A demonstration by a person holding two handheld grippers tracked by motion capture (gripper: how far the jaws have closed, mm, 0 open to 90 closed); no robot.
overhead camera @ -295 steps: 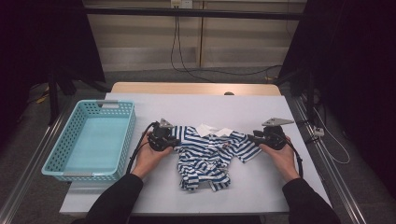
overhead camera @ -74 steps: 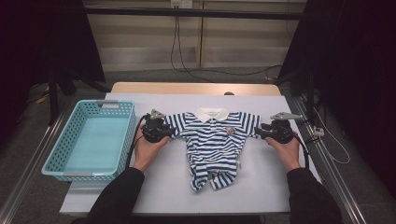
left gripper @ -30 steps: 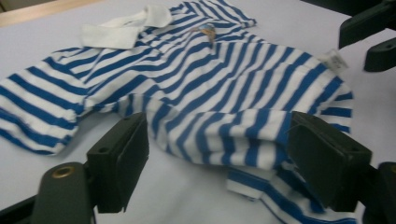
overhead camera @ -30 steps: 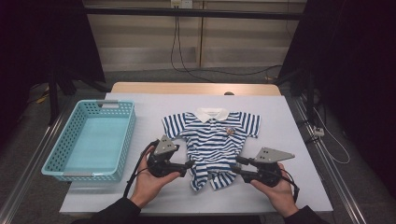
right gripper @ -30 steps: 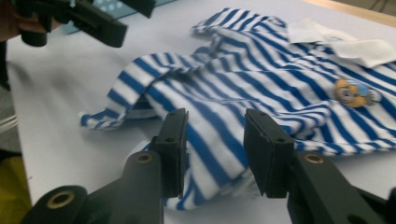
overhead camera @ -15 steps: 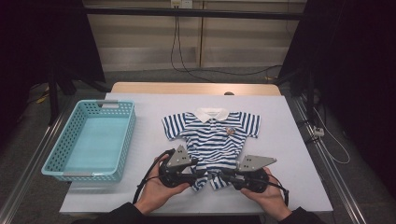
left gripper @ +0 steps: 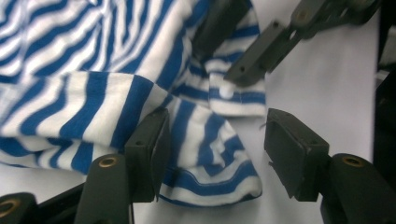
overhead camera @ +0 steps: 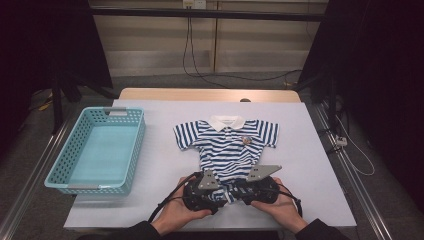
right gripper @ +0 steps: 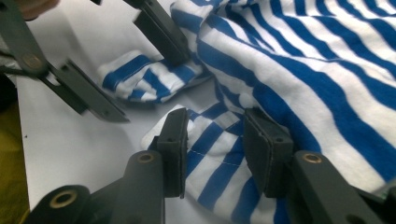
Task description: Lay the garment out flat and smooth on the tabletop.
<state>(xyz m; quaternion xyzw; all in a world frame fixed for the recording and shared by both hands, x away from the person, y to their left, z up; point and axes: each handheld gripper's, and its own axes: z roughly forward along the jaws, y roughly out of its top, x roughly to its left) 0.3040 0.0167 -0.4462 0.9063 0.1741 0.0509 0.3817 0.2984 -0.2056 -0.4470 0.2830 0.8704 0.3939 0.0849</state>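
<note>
Grippers, left and right, both spread over striped shirt hem; chest badge illegible.

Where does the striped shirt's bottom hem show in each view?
High view: bottom hem at lower centre, between the two grippers.
Left gripper view: lower centre, bunched between the jaws.
Right gripper view: lower centre, between the jaws.
Shared landmark: white table.

1. A light blue basket sits empty on the left of the counter.
2. Cables hang down the wall behind the counter.
3. A white cable trails on the floor at right.
</note>
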